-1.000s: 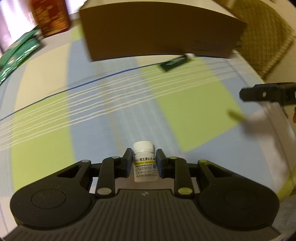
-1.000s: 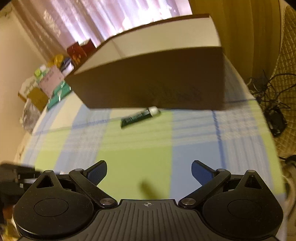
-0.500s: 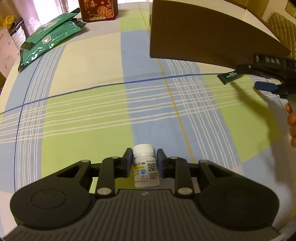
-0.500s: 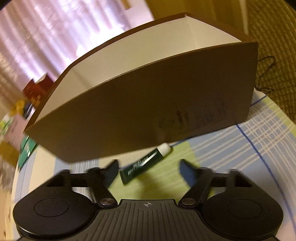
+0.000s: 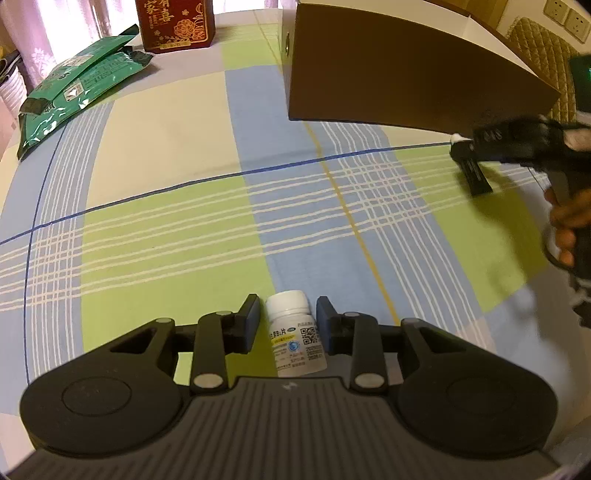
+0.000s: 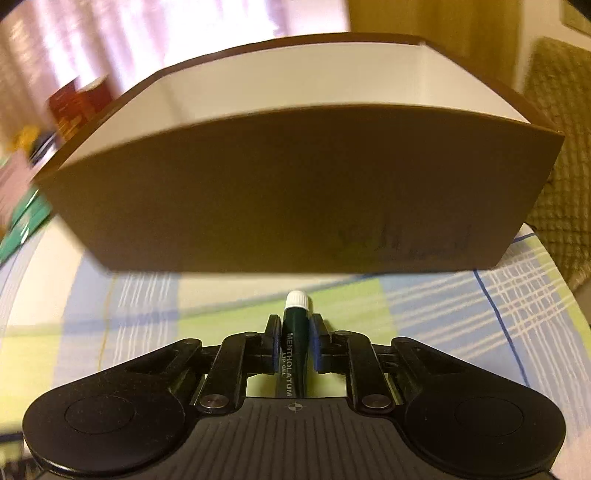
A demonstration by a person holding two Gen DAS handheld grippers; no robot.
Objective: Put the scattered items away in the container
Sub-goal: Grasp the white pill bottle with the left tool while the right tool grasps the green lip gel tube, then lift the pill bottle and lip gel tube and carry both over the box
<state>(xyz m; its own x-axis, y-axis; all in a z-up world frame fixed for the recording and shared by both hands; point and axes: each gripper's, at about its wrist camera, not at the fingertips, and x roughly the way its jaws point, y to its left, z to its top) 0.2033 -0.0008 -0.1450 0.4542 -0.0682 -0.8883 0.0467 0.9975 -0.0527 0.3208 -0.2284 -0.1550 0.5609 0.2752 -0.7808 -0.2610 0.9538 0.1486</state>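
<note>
The big brown cardboard box with a pale inner lining (image 6: 295, 192) stands on a tablecloth checked in green, blue and cream (image 5: 166, 236), and everything else is placed from it. Just in front of its near wall, the right gripper (image 6: 293, 343) pinches a slim dark green lip-gel tube with a white cap (image 6: 294, 347): the blue pads press on both flanks of the tube body, the capped end sticks out past the fingertips toward the box wall, and the tail runs back under the gripper body. The cap stops short of the wall, with a strip of cloth showing between them. From the left wrist view the same gripper (image 5: 476, 155) shows dark at the box's near right corner, with a person's hand (image 5: 565, 229) on its handle. Well away from the box, nearer the table's front, a small white plastic pill bottle with a white screw cap and a printed label (image 5: 295, 332) stands between the fingers of the left gripper (image 5: 286, 319). That gripper's jaws are opening: a thin gap shows on each side of the bottle, so the pads do not press it. Beyond the box's left side lie green foil packets (image 5: 74, 92) and a red box with gold print (image 5: 173, 22).
</note>
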